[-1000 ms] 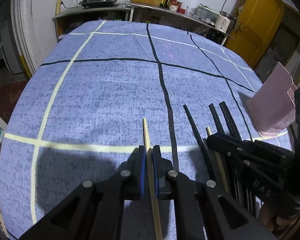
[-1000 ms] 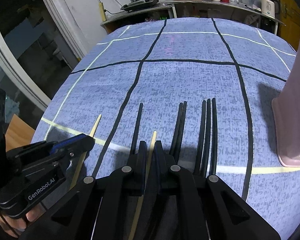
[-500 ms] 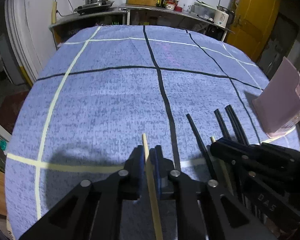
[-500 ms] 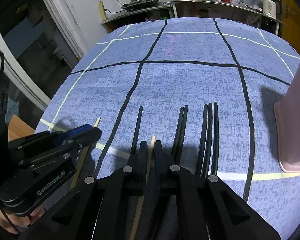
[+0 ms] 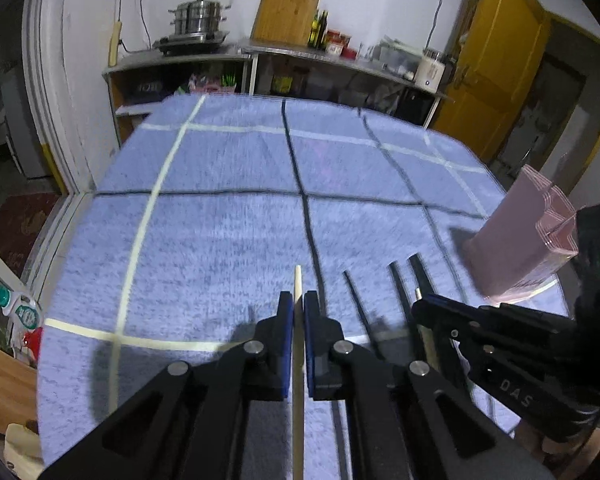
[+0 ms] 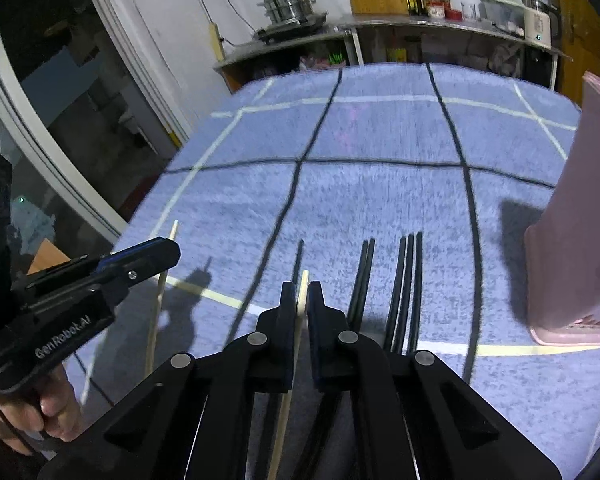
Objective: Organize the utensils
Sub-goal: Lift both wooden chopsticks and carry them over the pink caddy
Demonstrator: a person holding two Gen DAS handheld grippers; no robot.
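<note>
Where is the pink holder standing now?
The pink holder stands upright on the blue tablecloth at the right edge of the right wrist view, right of the black chopsticks.

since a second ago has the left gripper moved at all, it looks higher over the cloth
Yes. The left gripper, shut on a pale chopstick, has lifted: in its own view the far counter has dropped down the frame and more of the blue cloth shows.
</note>
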